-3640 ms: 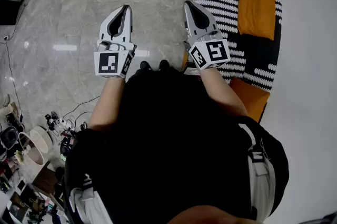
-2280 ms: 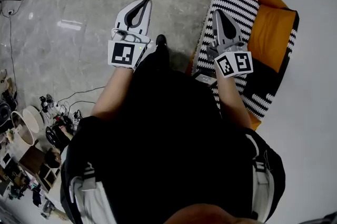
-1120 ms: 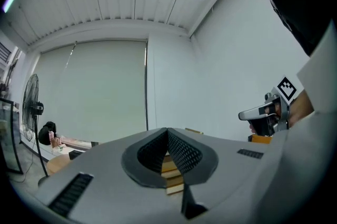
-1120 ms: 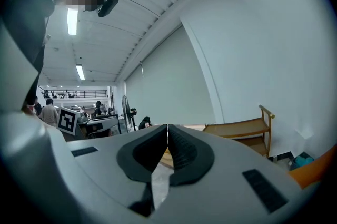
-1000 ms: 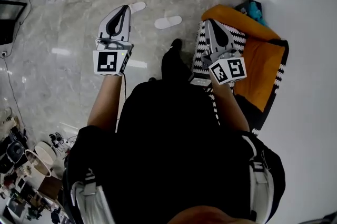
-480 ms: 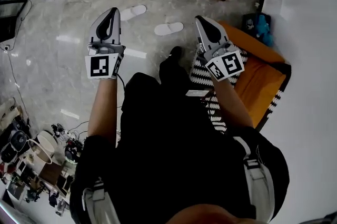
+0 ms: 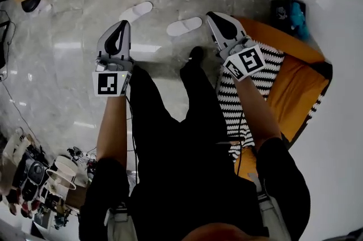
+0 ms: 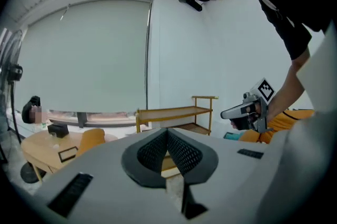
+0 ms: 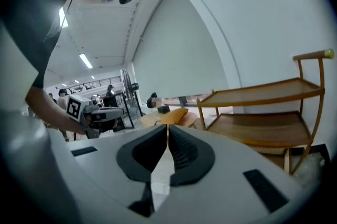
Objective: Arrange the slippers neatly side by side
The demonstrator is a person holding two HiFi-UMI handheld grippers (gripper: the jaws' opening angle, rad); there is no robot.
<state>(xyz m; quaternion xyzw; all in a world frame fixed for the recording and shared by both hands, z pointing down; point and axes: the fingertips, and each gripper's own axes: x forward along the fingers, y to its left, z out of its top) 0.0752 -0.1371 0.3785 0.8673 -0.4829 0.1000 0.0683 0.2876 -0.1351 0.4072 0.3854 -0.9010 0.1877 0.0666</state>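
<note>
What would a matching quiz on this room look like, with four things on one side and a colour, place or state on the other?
Things:
1. left gripper
2. slipper
3. throw
4. seat cushion

Descriptions:
A. orange
B. black and white stripes
C. white, lying on the floor
D. jaws together, nothing between them

Pairs: 1-D, 2-C, 3-B, 4-A

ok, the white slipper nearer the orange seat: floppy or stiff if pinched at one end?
Probably floppy: the slipper looks thin and flat, so its free end would likely droop. Likely light too, being so thin. The floor looks glossy, so a push should slide it, not tip it.
</note>
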